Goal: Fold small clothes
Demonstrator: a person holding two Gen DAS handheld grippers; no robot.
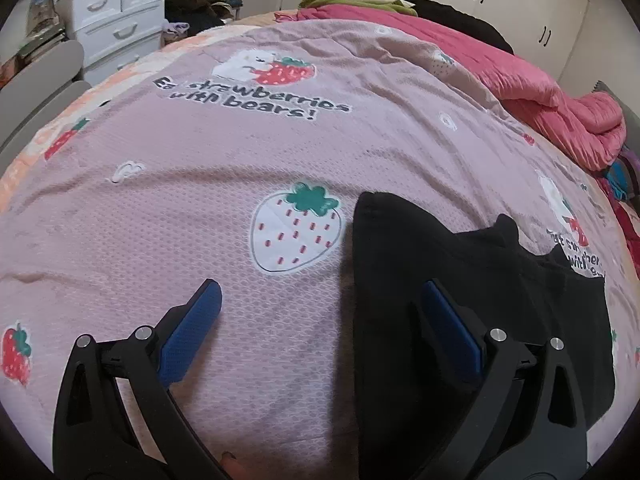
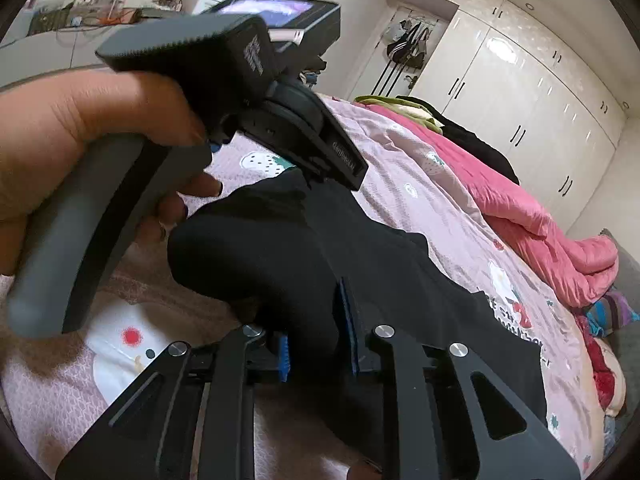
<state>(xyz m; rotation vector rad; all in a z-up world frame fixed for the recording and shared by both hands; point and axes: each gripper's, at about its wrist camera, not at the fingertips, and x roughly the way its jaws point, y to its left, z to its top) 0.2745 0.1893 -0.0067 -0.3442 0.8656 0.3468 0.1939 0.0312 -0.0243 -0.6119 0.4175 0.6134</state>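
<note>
Black garment [image 2: 280,240] lies mid-frame on the strawberry quilt [image 1: 240,152] — my right gripper [image 2: 316,336] pinches its edge, left gripper [image 1: 320,300] gapes empty. First fold starting — left needs its own corner.

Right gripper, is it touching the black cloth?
Touching. The right wrist view shows the right gripper with its blue pads pinched on a fold of the black cloth.

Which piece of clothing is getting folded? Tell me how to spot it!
Look at the big pink bedspread printed with strawberries and bears. Near its front edge, right of a large white strawberry, lies a black garment, pinched by the right gripper. It is the only plain black thing lying on the pink print.
</note>
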